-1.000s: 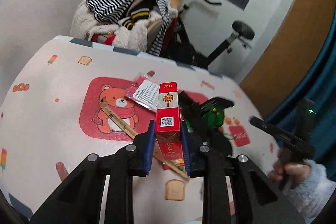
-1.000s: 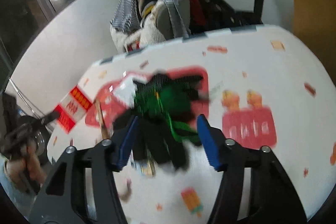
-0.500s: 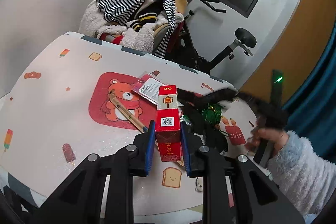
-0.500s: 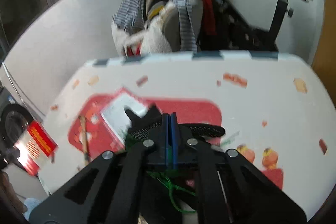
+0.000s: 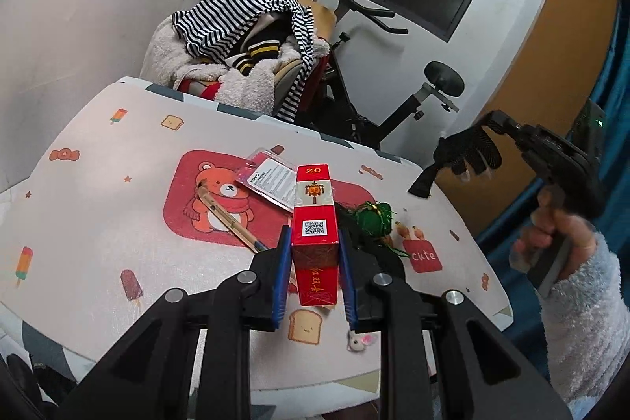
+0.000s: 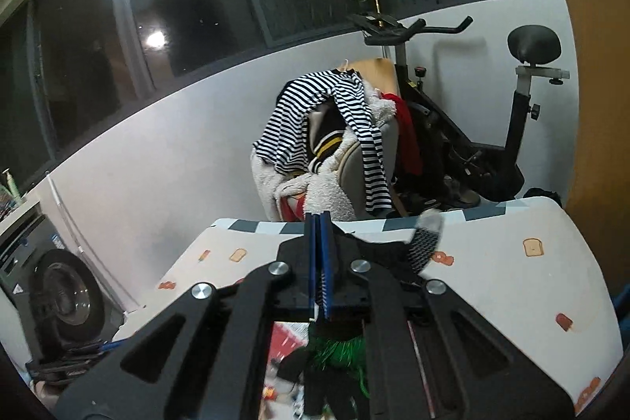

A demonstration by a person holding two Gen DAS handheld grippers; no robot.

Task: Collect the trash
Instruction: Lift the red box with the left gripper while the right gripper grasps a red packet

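The table [image 5: 98, 191], covered with a cartoon-print cloth, filled the lower left of the left wrist frame. At lower centre the left gripper [image 5: 313, 254] was clamped on a red carton [image 5: 315, 235], held upright above the cloth. At upper right the right gripper [image 5: 488, 128] was pinched shut on a black mesh scrap [image 5: 468, 154], lifted clear of the table

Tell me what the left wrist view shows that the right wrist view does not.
Only the left wrist view shows the left hand-held gripper shut on the red box, and the card packet on the table. Only the right wrist view shows the washing machine. Both show the right hand-held gripper holding a black mesh piece, the green trash and the clothes-covered chair.
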